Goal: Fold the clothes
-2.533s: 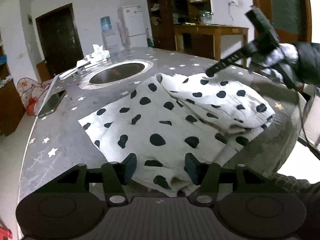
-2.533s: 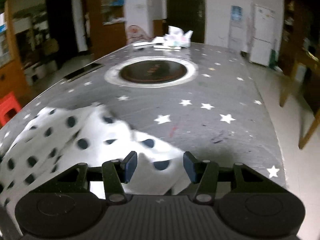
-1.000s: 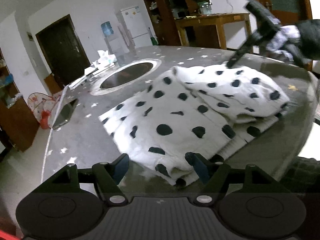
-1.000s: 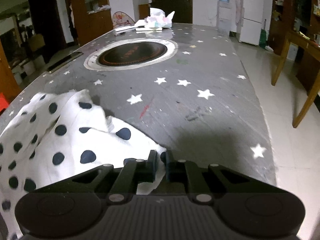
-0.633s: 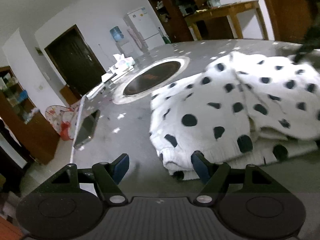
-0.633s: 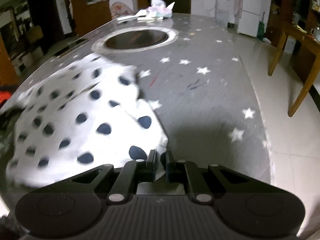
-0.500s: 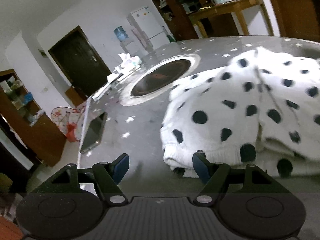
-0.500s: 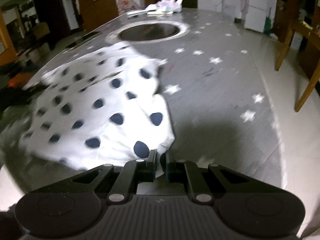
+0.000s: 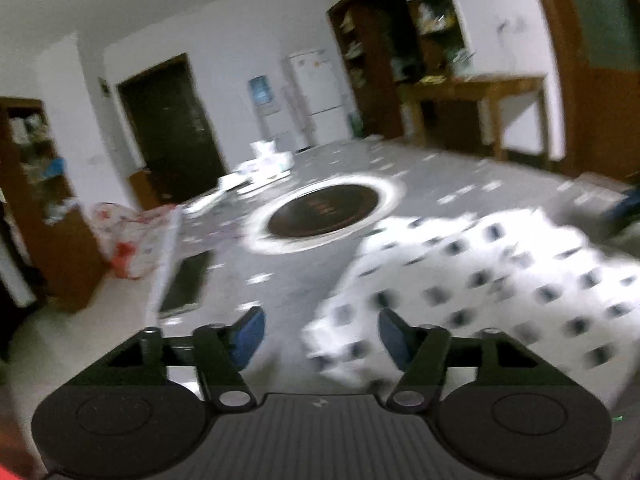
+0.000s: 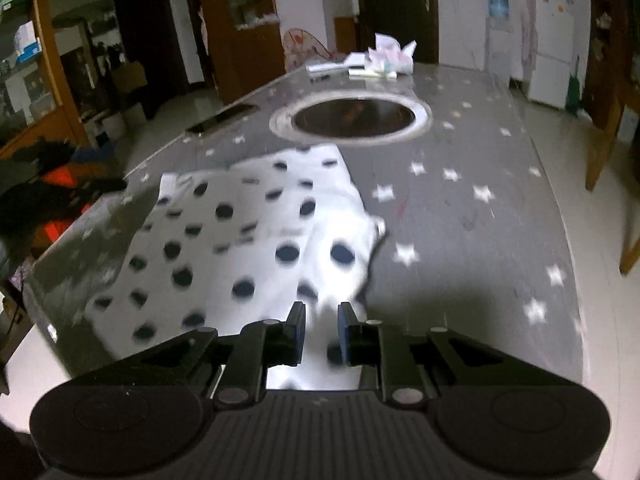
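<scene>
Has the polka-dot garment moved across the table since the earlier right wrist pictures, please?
Yes. The polka-dot garment has shifted toward the round inset; its far edge now lies close to the rim, with less bare table between.

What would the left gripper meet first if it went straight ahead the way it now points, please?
Probably the bare starred tabletop, with the near corner of the polka-dot garment just to the right of the line. The left gripper is open; blur makes depth uncertain.

A white garment with black dots [image 10: 248,232] lies folded and rumpled on the table.
</scene>
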Motion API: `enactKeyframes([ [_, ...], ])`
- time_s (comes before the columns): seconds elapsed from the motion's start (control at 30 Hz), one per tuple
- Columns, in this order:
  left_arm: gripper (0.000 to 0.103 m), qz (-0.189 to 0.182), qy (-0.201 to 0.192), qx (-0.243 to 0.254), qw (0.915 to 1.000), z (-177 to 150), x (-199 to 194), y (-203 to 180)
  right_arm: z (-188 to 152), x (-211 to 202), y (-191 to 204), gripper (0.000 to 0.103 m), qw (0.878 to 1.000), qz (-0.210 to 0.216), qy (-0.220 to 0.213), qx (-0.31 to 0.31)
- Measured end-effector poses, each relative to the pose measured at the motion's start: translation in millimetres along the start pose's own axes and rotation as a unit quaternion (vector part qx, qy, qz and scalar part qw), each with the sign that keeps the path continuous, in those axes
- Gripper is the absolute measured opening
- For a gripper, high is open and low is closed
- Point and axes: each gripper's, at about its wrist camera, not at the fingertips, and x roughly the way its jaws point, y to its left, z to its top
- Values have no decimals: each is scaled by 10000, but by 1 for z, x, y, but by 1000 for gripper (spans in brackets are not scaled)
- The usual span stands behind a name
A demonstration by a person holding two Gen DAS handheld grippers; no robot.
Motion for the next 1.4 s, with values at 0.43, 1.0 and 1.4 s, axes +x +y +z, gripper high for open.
enactKeyframes([
  [0.43, 41, -1325, 489, 281, 9896, -13, 24, -59, 19, 86, -12, 16, 9998, 165, 119, -21],
  [1.0, 46, -2044, 1, 1634, 9652, -27, -33, -114, -11, -3, 30, 37, 9932, 593, 126, -989],
  [1.4, 15, -1961, 180, 1563, 9679, -29, -10, -123, -50, -17, 66, 49, 9768, 685, 432, -1981],
])
